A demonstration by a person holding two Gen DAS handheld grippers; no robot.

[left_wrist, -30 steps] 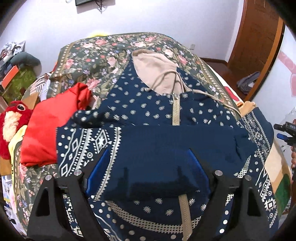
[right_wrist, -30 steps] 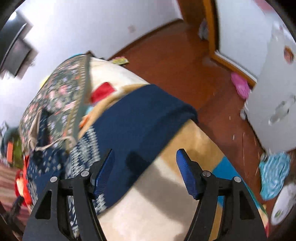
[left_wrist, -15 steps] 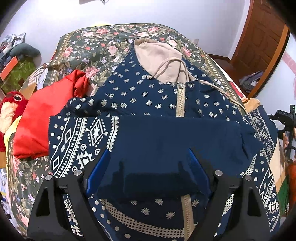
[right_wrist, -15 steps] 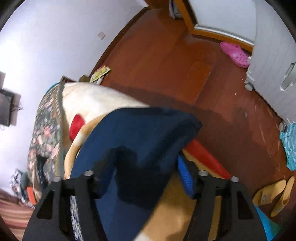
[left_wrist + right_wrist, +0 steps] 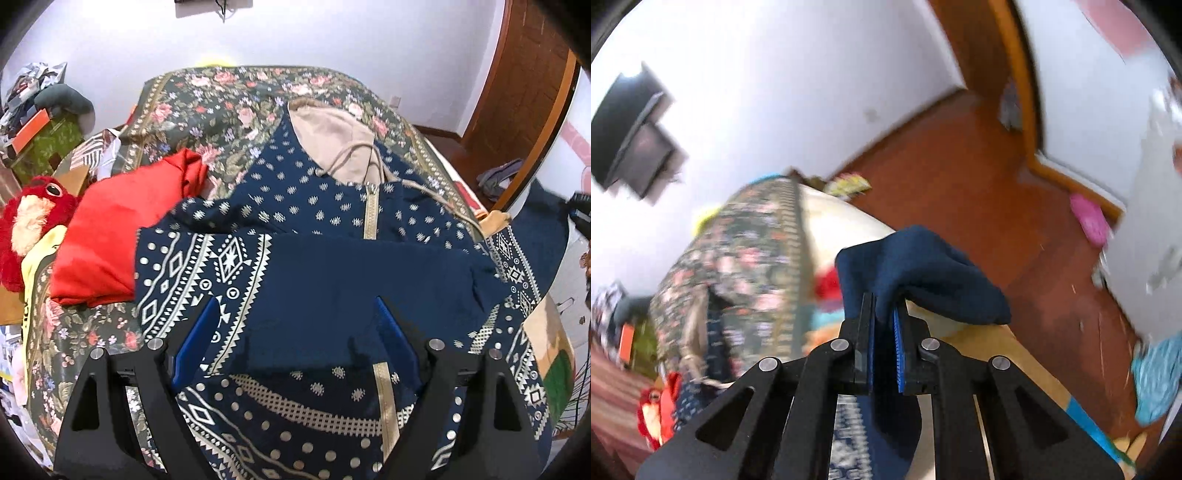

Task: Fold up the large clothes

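Observation:
A navy patterned hooded jacket [image 5: 317, 218] with a beige hood and zip lies on the flowered bedspread [image 5: 221, 96]. Its left sleeve is folded across the chest, ending in a plain navy cuff [image 5: 354, 291]. My left gripper [image 5: 295, 332] is open and hovers just above that folded sleeve. In the right wrist view my right gripper [image 5: 884, 321] is shut on the navy cuff of the other sleeve [image 5: 916, 273] and holds it lifted off the bed's right side. The right gripper also shows at the right edge of the left wrist view [image 5: 581, 214].
A folded red garment [image 5: 122, 229] lies left of the jacket, with a red plush toy [image 5: 26, 225] beyond it. Clutter stands at the far left. A wooden door [image 5: 517, 85] and wooden floor [image 5: 1015, 206] lie to the right, with a pink slipper [image 5: 1089, 218].
My right gripper has closed on the right sleeve's cuff and lifted it off the bed's edge. My left gripper stays open over the folded left sleeve, with slight view shift.

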